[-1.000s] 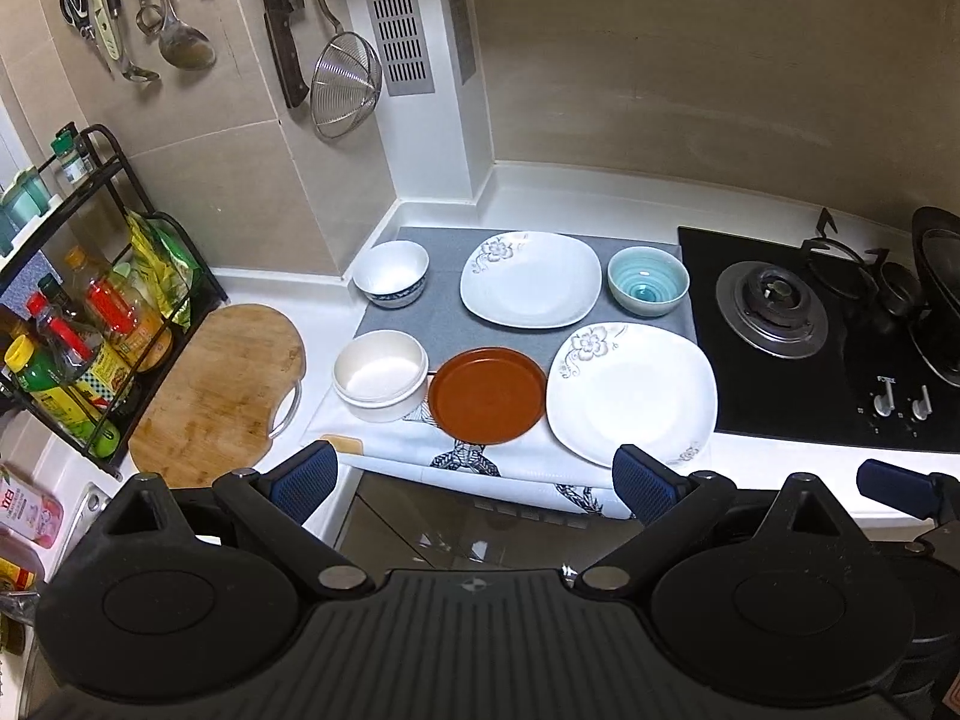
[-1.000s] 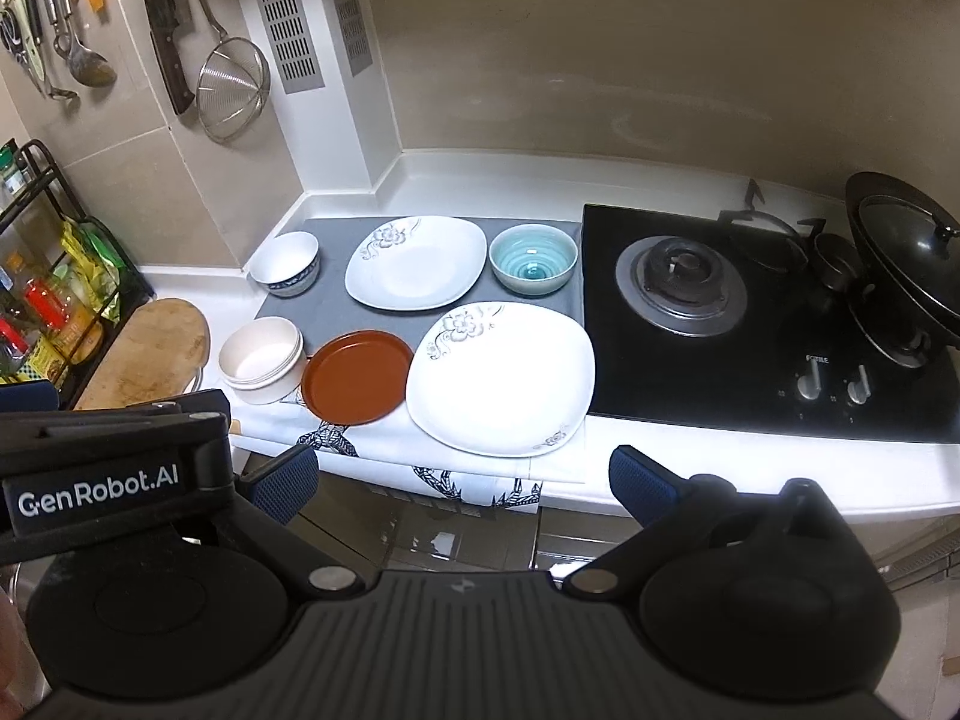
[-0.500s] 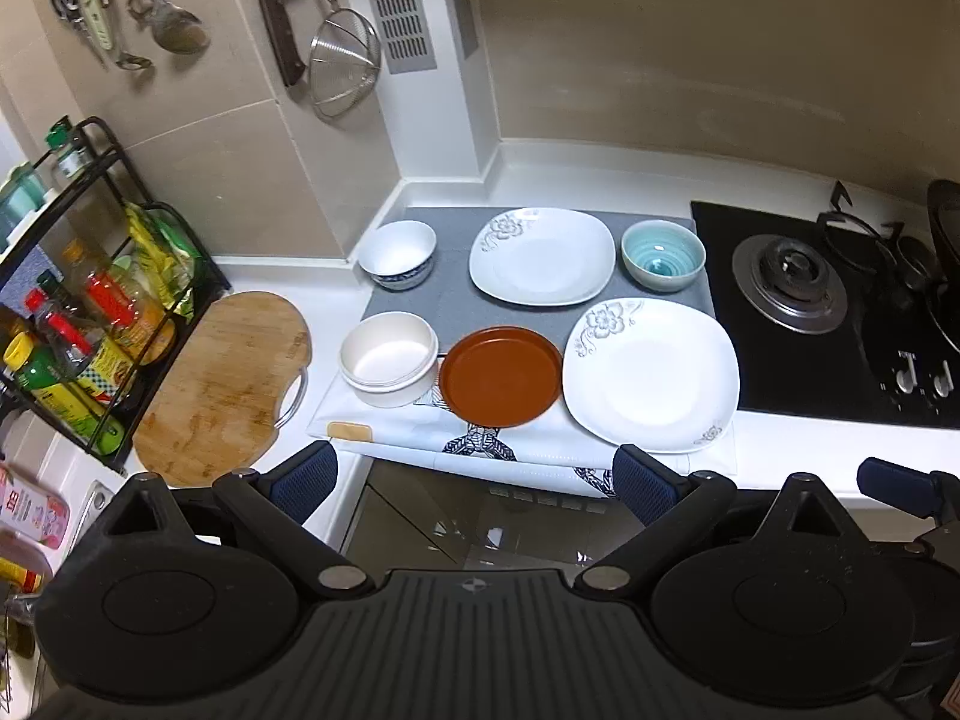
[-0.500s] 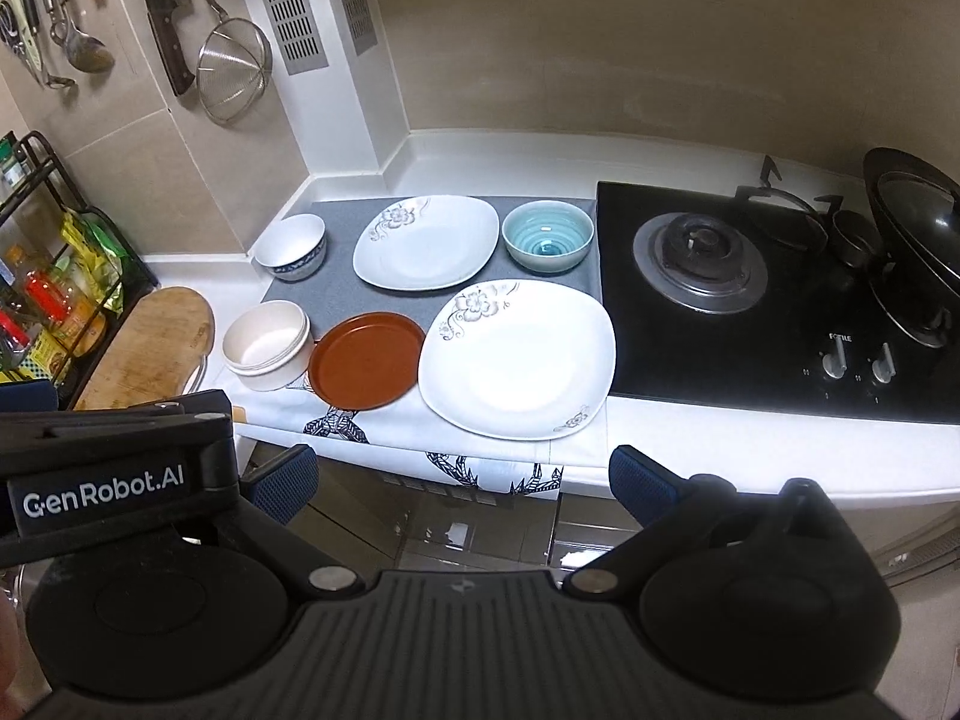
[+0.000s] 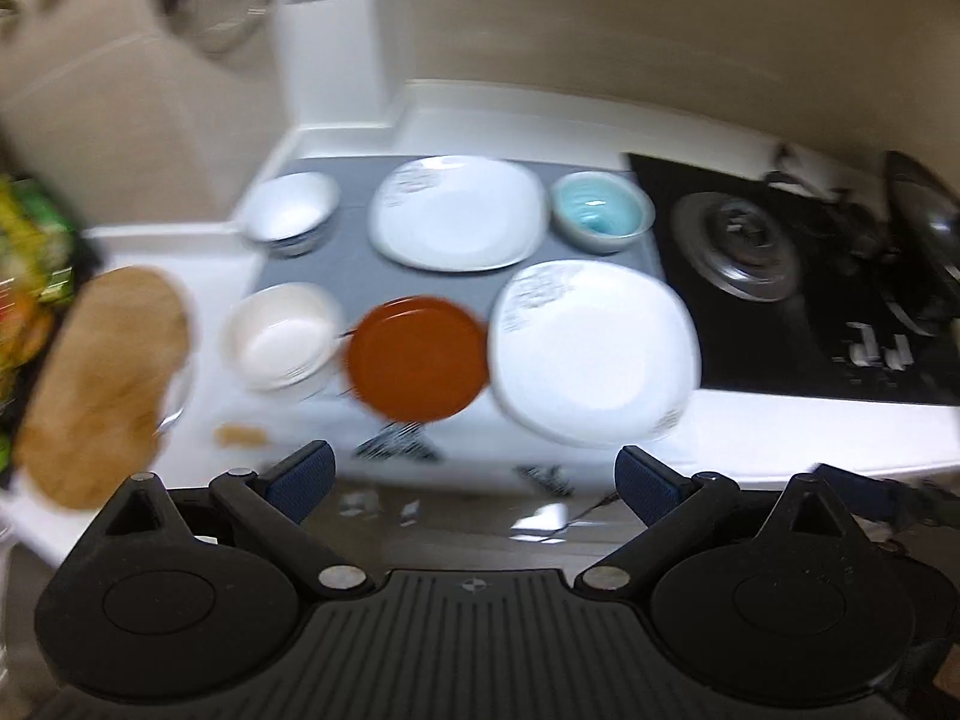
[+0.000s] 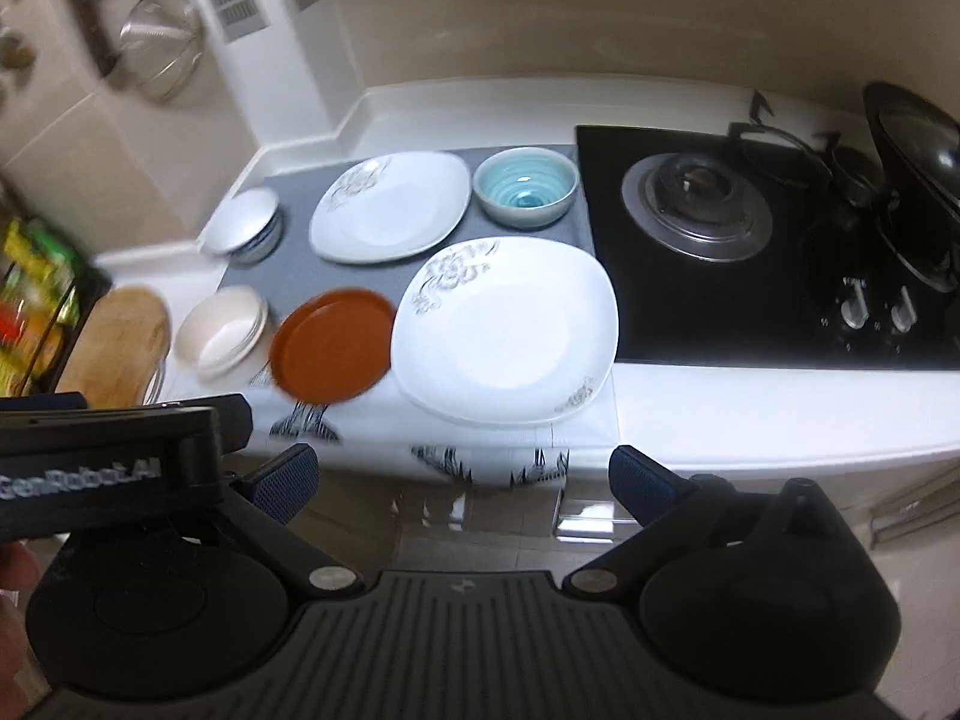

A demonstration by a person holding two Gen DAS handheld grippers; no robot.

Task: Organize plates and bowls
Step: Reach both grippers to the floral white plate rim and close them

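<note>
The large white plate [image 6: 510, 330] lies at the front of the table [image 6: 780, 408], the brown plate [image 6: 333, 345] touching its left edge and the cream bowls [image 6: 225, 330] beyond. Behind sit the smaller white plate [image 6: 390, 207], the teal bowl [image 6: 525, 186] and the blue-rimmed bowl [image 6: 246, 228]. Nothing is stacked yet. Compared with half a second ago the crockery fills more of both views, now blurred, so both tongs are closing in. The left tongs [image 5: 474, 477] and right tongs [image 6: 462, 480] are spread wide and empty, short of the table's front edge. Probably a first pick-up is about to start.
</note>
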